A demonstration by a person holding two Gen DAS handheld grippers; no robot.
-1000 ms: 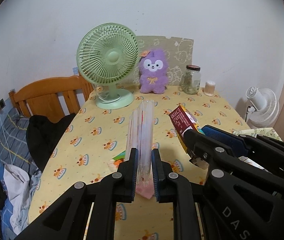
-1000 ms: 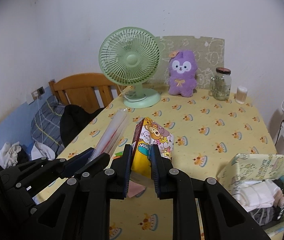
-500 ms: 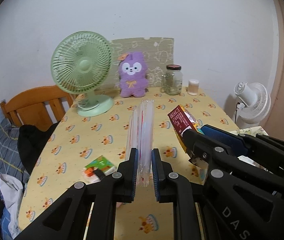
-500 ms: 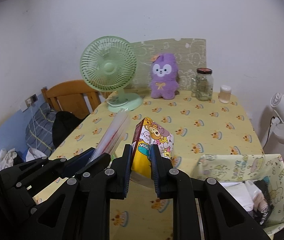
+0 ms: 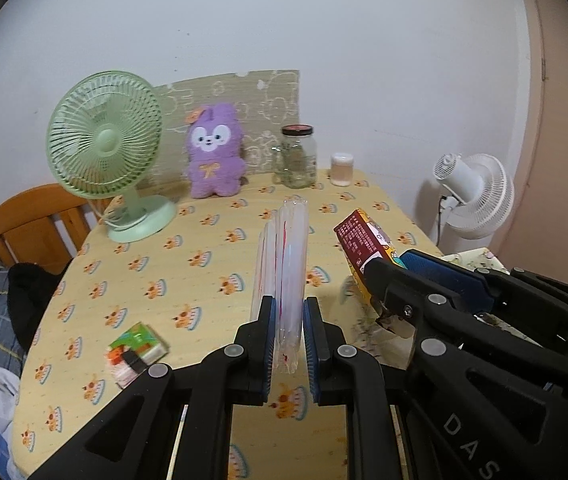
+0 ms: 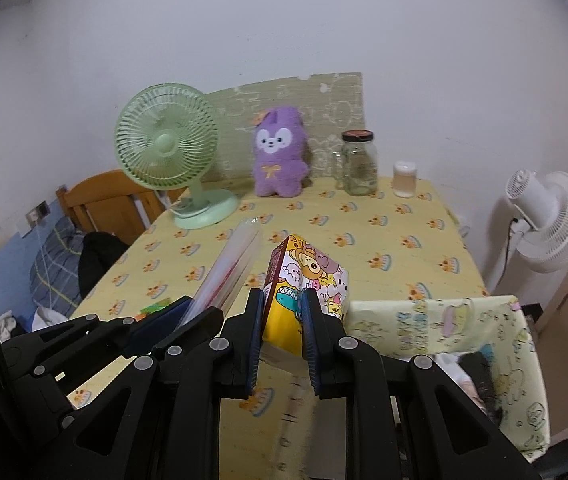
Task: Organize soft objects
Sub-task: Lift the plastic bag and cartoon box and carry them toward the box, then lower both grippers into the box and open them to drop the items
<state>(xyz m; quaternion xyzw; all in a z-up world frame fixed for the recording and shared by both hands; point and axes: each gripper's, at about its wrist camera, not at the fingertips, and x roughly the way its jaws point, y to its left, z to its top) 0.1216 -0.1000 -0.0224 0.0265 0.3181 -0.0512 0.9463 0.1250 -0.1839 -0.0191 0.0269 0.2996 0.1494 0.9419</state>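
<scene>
Above the yellow tablecloth [image 5: 188, 264] I hold a clear, red-streaked plastic pack [image 5: 287, 264] upright, a cartoon-printed tissue pack [image 6: 303, 284] tilted to its right, while a small green tissue packet [image 5: 136, 354] lies flat at the cloth's left edge.

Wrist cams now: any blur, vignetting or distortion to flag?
Left wrist view: black fisheye corners, wall edge at right bowed; tissue pack on the table slightly smeared; clear packet in the left gripper sharp. Right wrist view: same dark corners; tablecloth just under the right gripper streaked with motion blur; cartoon box crisp. Lighting flat, no glare.
</scene>
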